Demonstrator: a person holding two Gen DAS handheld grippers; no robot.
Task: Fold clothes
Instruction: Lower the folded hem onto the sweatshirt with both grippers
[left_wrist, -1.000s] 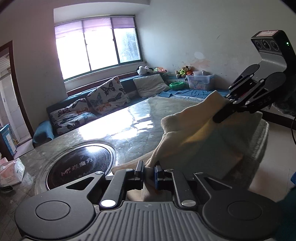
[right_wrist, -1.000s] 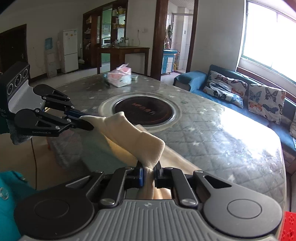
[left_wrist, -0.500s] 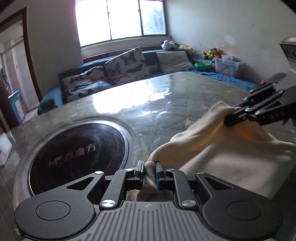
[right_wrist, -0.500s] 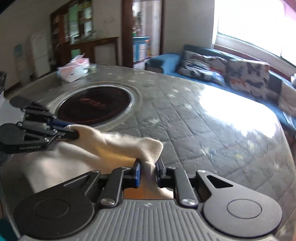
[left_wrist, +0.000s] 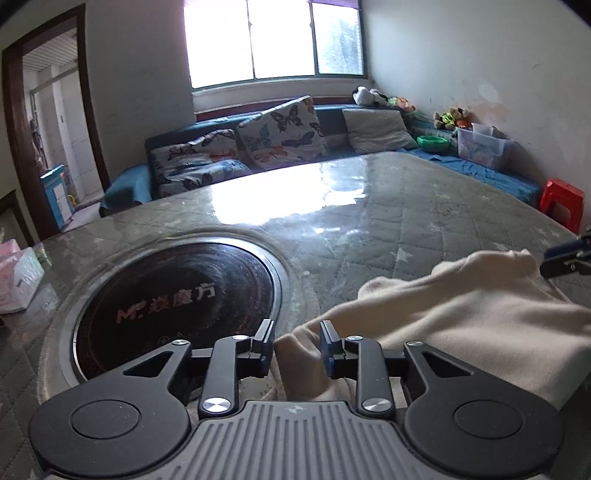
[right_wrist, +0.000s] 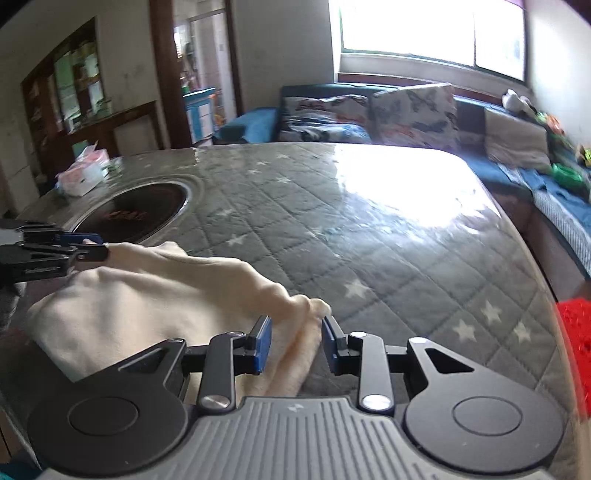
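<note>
A cream fleece garment (left_wrist: 461, 317) lies folded over on the grey quilted table, also seen in the right wrist view (right_wrist: 147, 306). My left gripper (left_wrist: 297, 345) is open, with a corner of the garment lying loose between its fingers. My right gripper (right_wrist: 295, 343) is open too, with the other corner between its fingers. Each gripper's tips show at the edge of the other's view: the right gripper (left_wrist: 565, 258) and the left gripper (right_wrist: 85, 245).
A round black induction plate (left_wrist: 173, 295) is set into the table (left_wrist: 406, 206) left of the garment. A pink tissue pack (right_wrist: 83, 173) sits at the table's far left. A blue sofa with butterfly cushions (left_wrist: 280, 136) runs behind. A red stool (left_wrist: 561, 199) stands right.
Both grippers lowered the garment's corners onto the table and opened, letting go of the cloth. The garment now lies flat instead of hanging lifted.
</note>
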